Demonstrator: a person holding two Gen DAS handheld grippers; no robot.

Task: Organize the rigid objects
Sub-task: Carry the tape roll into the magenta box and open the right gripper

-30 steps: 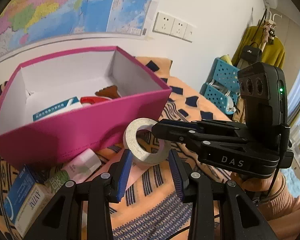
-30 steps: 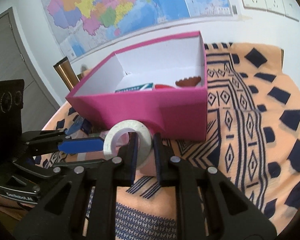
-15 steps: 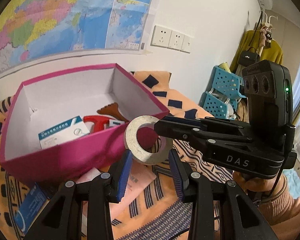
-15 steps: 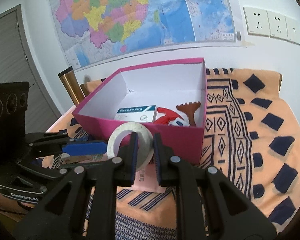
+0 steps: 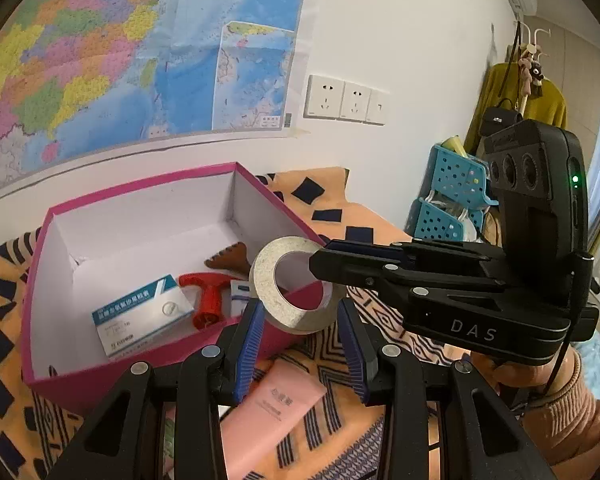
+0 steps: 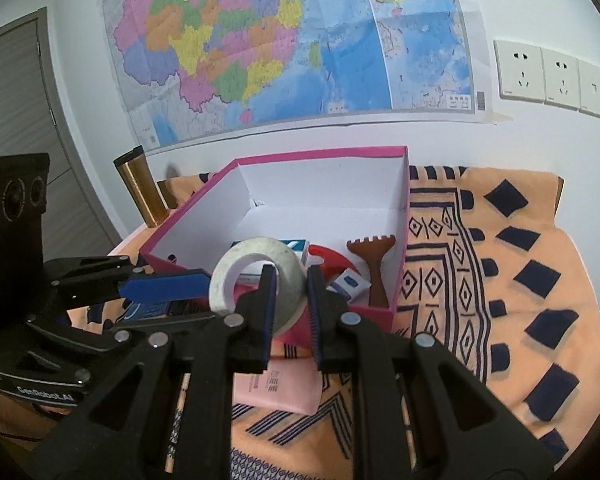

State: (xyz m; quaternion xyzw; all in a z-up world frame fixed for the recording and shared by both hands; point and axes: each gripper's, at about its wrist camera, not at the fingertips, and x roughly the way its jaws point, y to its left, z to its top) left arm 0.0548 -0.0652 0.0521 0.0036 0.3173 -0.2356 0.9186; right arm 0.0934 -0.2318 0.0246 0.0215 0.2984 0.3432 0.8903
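A white tape roll hangs in the air just in front of the near rim of the open pink box. My left gripper is shut on the roll across its width, blue pads against both flat faces. My right gripper is shut on the roll's wall, one finger through the hole and one outside. Inside the box lie a white-and-blue medicine carton, a red T-shaped tool and a brown toothed scraper.
A pink tube lies on the orange patterned cloth below the grippers. A gold tumbler stands left of the box. Blue perforated baskets sit at the right. The wall with map and sockets is close behind.
Both grippers have risen together with the tape roll, from low beside the box's front wall up to its rim. The box's inside shows more.
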